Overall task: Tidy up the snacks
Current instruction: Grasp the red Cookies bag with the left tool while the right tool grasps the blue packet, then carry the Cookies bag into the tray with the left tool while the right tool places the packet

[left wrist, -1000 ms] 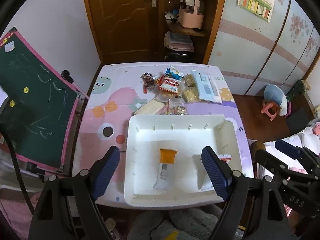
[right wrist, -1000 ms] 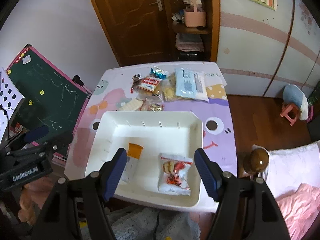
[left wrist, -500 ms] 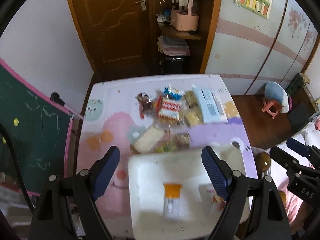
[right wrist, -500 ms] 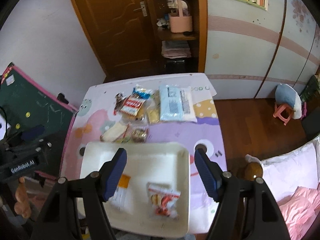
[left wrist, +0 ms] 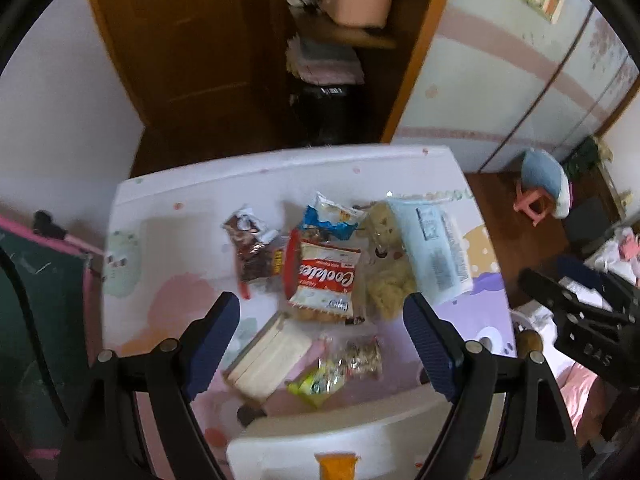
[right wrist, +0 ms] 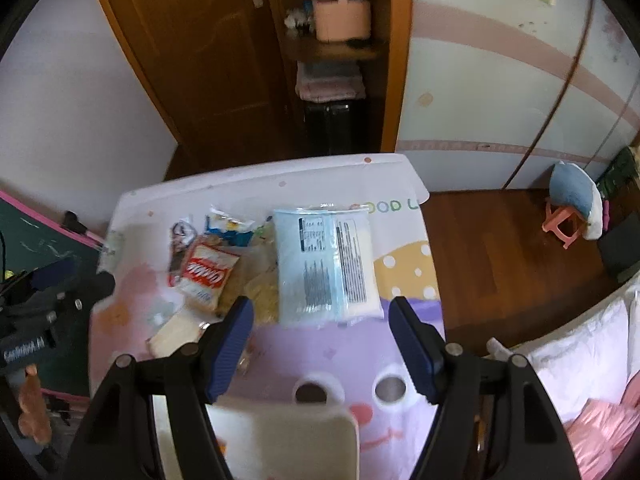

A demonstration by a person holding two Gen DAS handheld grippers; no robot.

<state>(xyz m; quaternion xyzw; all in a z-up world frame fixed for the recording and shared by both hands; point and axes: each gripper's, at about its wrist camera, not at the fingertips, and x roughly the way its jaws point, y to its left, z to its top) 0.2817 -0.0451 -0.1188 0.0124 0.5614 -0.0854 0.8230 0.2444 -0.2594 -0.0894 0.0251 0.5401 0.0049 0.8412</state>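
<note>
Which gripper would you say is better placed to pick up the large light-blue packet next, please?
Right. The right gripper is open with the light-blue packet framed just ahead between its fingers, while the left gripper faces the cookies bag.

**What my counter carries**

My counter [left wrist: 168, 216] wears a pastel cartoon mat. On it I see a Cookies packet [left wrist: 326, 280], a pale blue pack [right wrist: 326, 264], a cream wafer bar [left wrist: 266, 354], and a white tray [left wrist: 320, 442] at the near edge; the blurred clear bag [left wrist: 354, 356] perhaps holds nuts.
</note>
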